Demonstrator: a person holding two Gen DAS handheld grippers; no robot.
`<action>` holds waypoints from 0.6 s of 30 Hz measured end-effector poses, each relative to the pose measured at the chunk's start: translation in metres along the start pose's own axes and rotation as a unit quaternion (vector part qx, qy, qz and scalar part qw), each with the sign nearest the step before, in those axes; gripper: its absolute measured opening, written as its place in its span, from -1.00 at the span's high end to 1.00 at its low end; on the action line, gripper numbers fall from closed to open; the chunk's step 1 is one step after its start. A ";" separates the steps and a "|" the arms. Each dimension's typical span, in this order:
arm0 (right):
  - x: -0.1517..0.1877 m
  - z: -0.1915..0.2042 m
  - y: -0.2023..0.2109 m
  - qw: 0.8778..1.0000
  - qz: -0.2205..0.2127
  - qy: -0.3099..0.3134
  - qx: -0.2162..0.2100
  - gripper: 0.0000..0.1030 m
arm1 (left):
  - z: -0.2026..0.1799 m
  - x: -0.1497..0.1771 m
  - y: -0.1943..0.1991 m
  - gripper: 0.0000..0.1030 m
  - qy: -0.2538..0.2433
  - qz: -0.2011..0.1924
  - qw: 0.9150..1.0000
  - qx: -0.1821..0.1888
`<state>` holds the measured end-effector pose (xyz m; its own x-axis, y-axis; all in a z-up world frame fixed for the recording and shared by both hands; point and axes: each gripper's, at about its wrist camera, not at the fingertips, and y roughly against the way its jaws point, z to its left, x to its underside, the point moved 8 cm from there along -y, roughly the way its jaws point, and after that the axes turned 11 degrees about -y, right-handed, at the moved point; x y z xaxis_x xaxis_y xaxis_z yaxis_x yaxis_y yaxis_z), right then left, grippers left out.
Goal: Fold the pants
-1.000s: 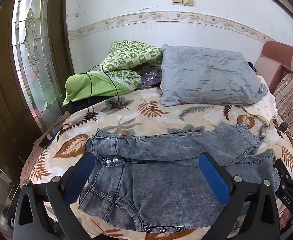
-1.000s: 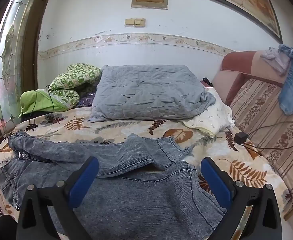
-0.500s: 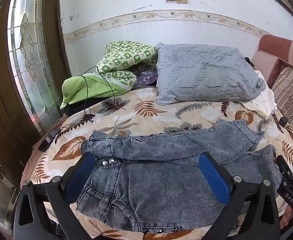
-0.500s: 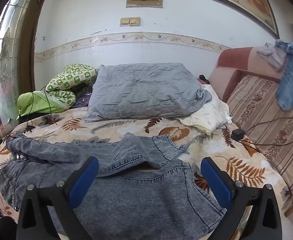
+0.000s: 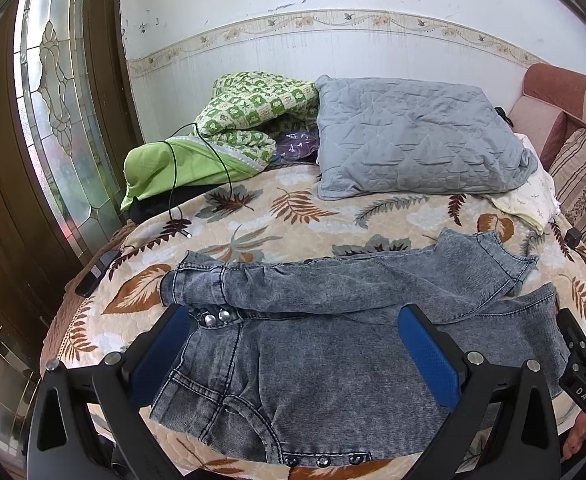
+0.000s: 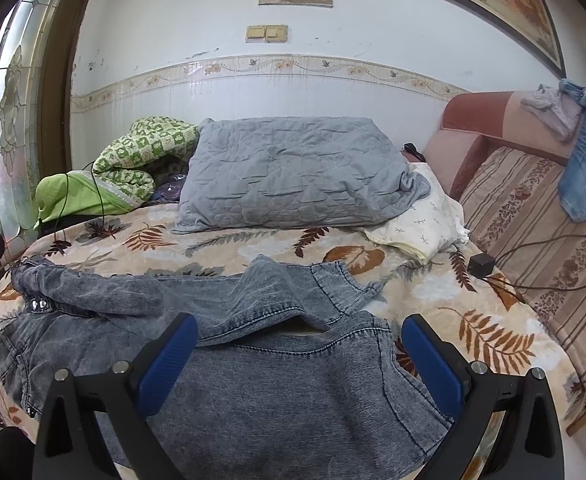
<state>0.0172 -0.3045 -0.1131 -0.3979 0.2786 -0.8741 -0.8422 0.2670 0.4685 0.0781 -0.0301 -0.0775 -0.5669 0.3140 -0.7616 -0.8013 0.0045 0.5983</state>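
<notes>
Grey acid-washed denim pants (image 5: 313, 352) lie flat across the near edge of a leaf-patterned bedspread (image 5: 253, 220), one leg folded back over the body, waistband studs at the left. They also show in the right wrist view (image 6: 253, 360). My left gripper (image 5: 293, 344) is open and empty, hovering above the waist end. My right gripper (image 6: 299, 352) is open and empty above the leg-hem end; part of it shows at the right edge of the left wrist view (image 5: 585, 360).
A grey quilted pillow (image 5: 413, 140) and a green checked blanket (image 5: 245, 120) lie at the bed's far side. A black cable (image 5: 181, 184) trails on the left. A charger and cord (image 6: 481, 264) lie near the striped sofa (image 6: 533, 220). A stained-glass door (image 5: 53, 100) stands at left.
Both grippers have pulled back and risen slightly from the pants, staying open. The pants have not moved.
</notes>
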 end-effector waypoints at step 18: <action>0.008 -0.002 -0.014 0.999 0.029 0.009 0.024 -1.00 | -0.020 0.021 -0.025 -1.00 -0.018 0.036 0.999 0.015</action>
<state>0.0249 -0.3078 -0.1273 -0.4529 0.2783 -0.8470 -0.7991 0.2946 0.5240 0.0826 -0.0427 -0.1133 -0.6144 0.3491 -0.7075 -0.7529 0.0085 0.6581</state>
